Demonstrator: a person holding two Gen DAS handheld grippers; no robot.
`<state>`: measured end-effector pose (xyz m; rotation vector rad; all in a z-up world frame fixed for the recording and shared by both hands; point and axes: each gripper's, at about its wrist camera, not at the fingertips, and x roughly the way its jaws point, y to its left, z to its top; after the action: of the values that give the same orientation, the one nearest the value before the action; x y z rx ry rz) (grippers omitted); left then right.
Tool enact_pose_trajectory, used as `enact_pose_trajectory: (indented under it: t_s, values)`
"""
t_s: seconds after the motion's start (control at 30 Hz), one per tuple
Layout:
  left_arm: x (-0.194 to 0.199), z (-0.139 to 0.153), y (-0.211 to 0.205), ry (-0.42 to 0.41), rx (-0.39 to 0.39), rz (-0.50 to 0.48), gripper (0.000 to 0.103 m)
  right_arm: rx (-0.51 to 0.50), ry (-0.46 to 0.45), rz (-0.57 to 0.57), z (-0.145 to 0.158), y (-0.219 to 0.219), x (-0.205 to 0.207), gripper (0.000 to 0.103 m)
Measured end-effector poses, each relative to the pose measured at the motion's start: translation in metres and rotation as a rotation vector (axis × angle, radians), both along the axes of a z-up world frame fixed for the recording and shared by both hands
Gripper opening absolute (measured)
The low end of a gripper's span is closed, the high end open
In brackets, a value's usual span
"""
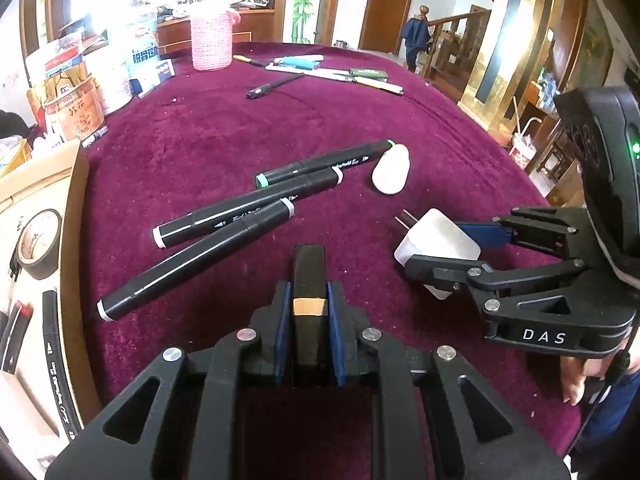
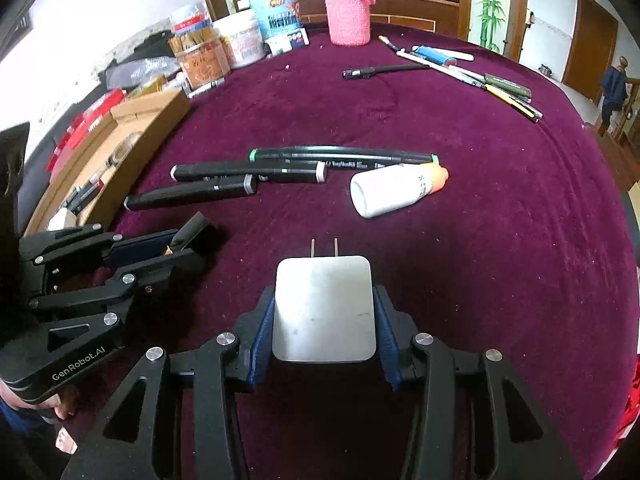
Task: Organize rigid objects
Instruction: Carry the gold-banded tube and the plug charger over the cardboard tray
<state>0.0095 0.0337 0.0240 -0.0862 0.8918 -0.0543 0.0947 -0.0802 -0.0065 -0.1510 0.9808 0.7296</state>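
Note:
My left gripper is shut on a black bar with a gold band, held just above the purple cloth; it also shows in the right wrist view. My right gripper is shut on a white plug adapter, prongs pointing forward; the adapter also shows in the left wrist view. Three black markers lie side by side ahead, also in the right wrist view. A white bottle with an orange cap lies on its side beside them.
A cardboard box at the left holds a tape roll and markers. Cans and jars and a pink knitted holder stand at the back. Pens and a black pen lie far right.

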Motion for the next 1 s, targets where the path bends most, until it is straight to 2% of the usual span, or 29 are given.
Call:
enact_pose_trajectory:
  t_s: [0.27,0.63,0.83,1.0]
  values:
    - [-0.009,0.014,0.011,-0.039,-0.034,0.018,0.015,0.188,0.028,0.007,0.015,-0.010,0.002,0.040]
    - [-0.039,0.049,0.051,-0.133,-0.091,0.066,0.015,0.236,0.090,0.038,0.026,0.022,-0.012,0.040]
    - [-0.059,0.062,0.096,-0.183,-0.116,0.152,0.015,0.233,0.095,0.102,0.045,0.071,-0.021,0.041]
    - [-0.075,0.065,0.145,-0.203,-0.129,0.248,0.015,0.220,0.076,0.179,0.066,0.139,-0.031,0.041]
